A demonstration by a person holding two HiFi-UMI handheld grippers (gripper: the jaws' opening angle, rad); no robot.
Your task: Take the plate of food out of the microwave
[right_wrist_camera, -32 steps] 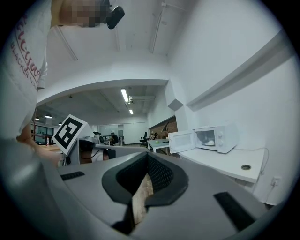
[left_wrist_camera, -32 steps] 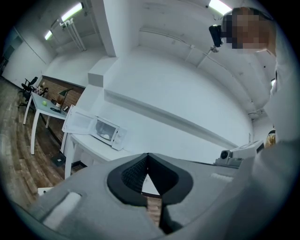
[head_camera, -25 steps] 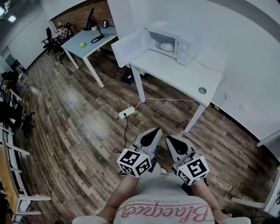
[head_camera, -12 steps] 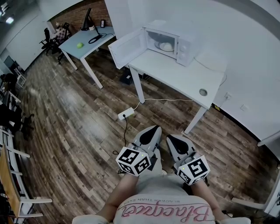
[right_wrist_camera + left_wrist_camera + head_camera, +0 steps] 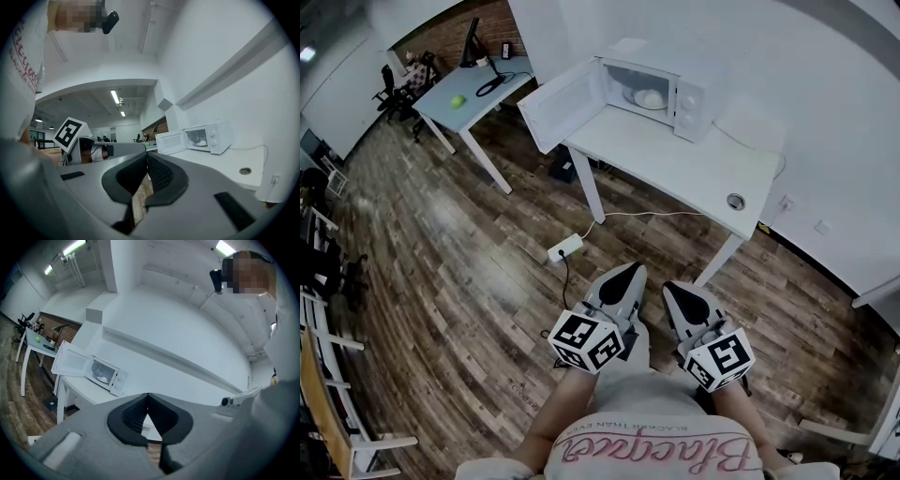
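While both grippers hang level over the wood floor, well apart from the furniture, the head view gives the widest account. From the left, one pale desk [image 5: 483,89] carries one green ball [image 5: 457,100] and one monitor [image 5: 472,42]. Next stands one white table [image 5: 675,164] bearing one white microwave [image 5: 670,75], its door [image 5: 558,101] swung fully open to the left. One plate of food [image 5: 649,97] sits inside the cavity, untouched. Right of the microwave, one round cable port [image 5: 735,201] is set in the tabletop.

One power strip [image 5: 565,247] lies on the floor in front of the table; only the head view shows it. The green ball shows in the head and left gripper views, not clearly in the right one. The cable port appears in the head and right gripper views, not the left.

There are two grippers, each with one marker cube. The left gripper [image 5: 628,272] has its jaws pressed together with nothing between them. The right gripper [image 5: 673,291] is likewise closed and empty.
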